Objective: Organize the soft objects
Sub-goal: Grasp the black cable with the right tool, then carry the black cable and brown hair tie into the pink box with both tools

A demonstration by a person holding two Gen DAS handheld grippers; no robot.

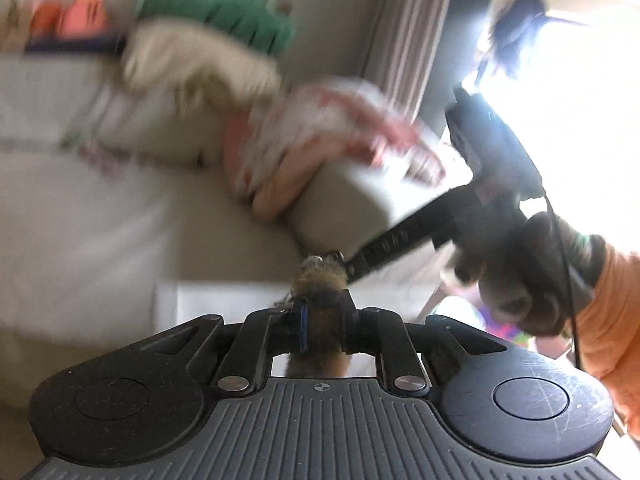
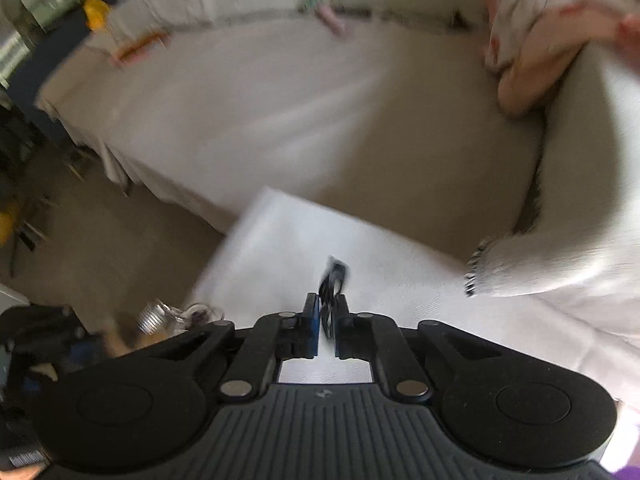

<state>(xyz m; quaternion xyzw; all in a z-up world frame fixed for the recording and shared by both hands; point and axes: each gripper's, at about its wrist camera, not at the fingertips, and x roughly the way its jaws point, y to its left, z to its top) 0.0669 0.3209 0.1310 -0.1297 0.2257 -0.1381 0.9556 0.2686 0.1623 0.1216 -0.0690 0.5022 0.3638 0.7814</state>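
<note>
Above the pale sofa [image 2: 280, 112], both views were blurred. The left tool [image 1: 320, 312] had its jaws nearly closed on a brown furry toy [image 1: 320, 280], which ran back between the fingers toward the camera; a bit of metal showed at its far end. Just right of it, the right tool [image 1: 384, 248] reached in, held by a dark-gloved hand [image 1: 532, 272] with an orange sleeve. In its own view, the right tool [image 2: 329, 320] was pinched almost shut on a thin dark piece [image 2: 334, 276]; what that was could not be told. A floral cushion [image 1: 328, 136] leaned against the sofa's armrest [image 1: 360, 208]. Farther back, a cream plush [image 1: 192, 64] and a green plush [image 1: 224, 12] lay together along the sofa back.
</note>
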